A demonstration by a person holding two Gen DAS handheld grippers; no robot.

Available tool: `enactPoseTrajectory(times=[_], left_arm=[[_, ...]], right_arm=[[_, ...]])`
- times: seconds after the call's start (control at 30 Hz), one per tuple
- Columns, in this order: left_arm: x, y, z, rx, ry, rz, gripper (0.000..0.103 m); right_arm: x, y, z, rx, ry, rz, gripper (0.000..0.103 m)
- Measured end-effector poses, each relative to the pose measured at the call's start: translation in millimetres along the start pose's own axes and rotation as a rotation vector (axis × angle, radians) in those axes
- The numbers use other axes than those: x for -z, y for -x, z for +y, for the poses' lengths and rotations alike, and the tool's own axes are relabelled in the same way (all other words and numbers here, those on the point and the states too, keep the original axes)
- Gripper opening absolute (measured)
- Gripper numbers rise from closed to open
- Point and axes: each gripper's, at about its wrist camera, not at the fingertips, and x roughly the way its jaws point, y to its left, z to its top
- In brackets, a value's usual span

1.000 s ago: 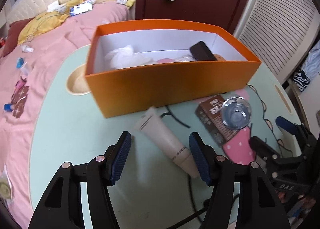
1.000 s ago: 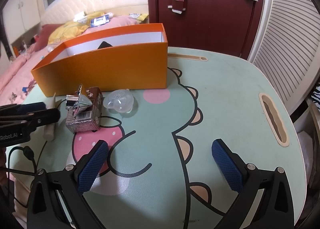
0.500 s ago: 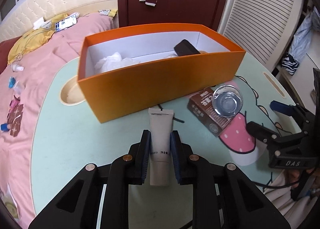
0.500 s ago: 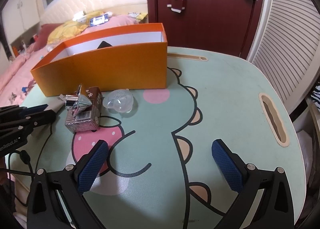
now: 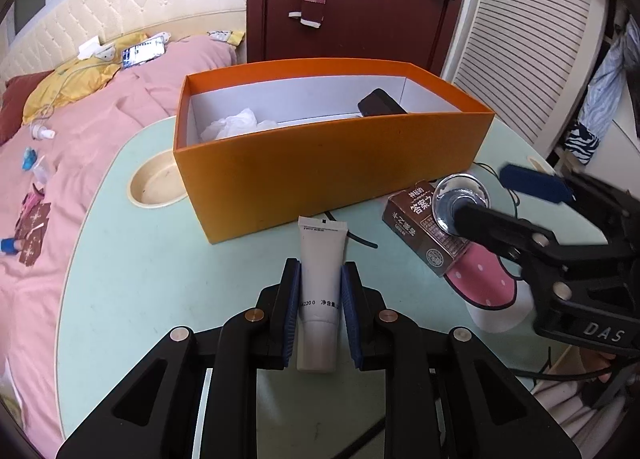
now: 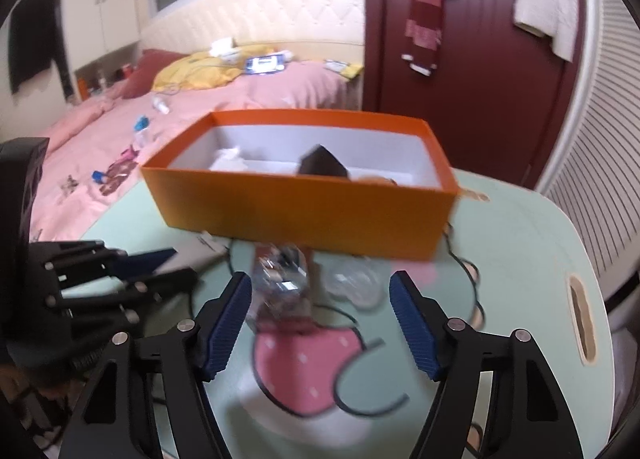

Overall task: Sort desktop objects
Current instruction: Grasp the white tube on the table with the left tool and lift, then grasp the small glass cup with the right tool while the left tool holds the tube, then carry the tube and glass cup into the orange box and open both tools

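Observation:
My left gripper (image 5: 320, 299) is shut on a white tube (image 5: 322, 255), whose flat end points at the orange box (image 5: 328, 167). The box holds a black object (image 5: 380, 103) and crumpled white paper (image 5: 236, 125). Right of the tube lie a brown carton (image 5: 420, 225) and a clear plastic cup (image 5: 460, 195). My right gripper (image 6: 320, 319) is over them with its jaws closing. The blurred carton (image 6: 284, 291) and cup (image 6: 352, 283) lie between its fingers, and no pad touches either. In the right wrist view my left gripper (image 6: 152, 267) is at the left.
The pale green table (image 5: 140, 279) has a round recess (image 5: 156, 183) left of the box and a slot (image 6: 580, 319) near its right edge. A black cable (image 5: 360, 237) runs in front of the box. A pink bed (image 5: 80, 119) with small items lies beyond.
My left gripper closed on the white tube, which now lies straight between the pads. My right gripper swung left over the carton and cup, and its jaws have narrowed.

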Motion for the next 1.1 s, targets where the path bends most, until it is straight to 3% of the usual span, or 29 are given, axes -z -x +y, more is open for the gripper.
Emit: enactPoseTrajectory(times=[0.13,0.23,0.3,0.93,1.1], left_arm=[[0,0,1,0.003,0.009,-0.006,0.022],[0,-1,3,0.014,0.020,-0.008,0.022],[0,-1,3,0.013,0.019,-0.008,0.022],[2,5,5,0.025,0.037,-0.018,0.022],[-3,26,3,0.060,0.039,-0.067,0.022]], right_arm=[[-6,-13,5,-0.017,0.003,0.041,0.046],[-4,-21,0,-0.037,-0.024,0.067,0.039],[-4,-21,-2,-0.039,-0.032,0.050,0.030],[-9,-8,-9,-0.026,-0.045,0.006,0.029],[-14,0,-13,-0.055,-0.063,-0.021,0.029]])
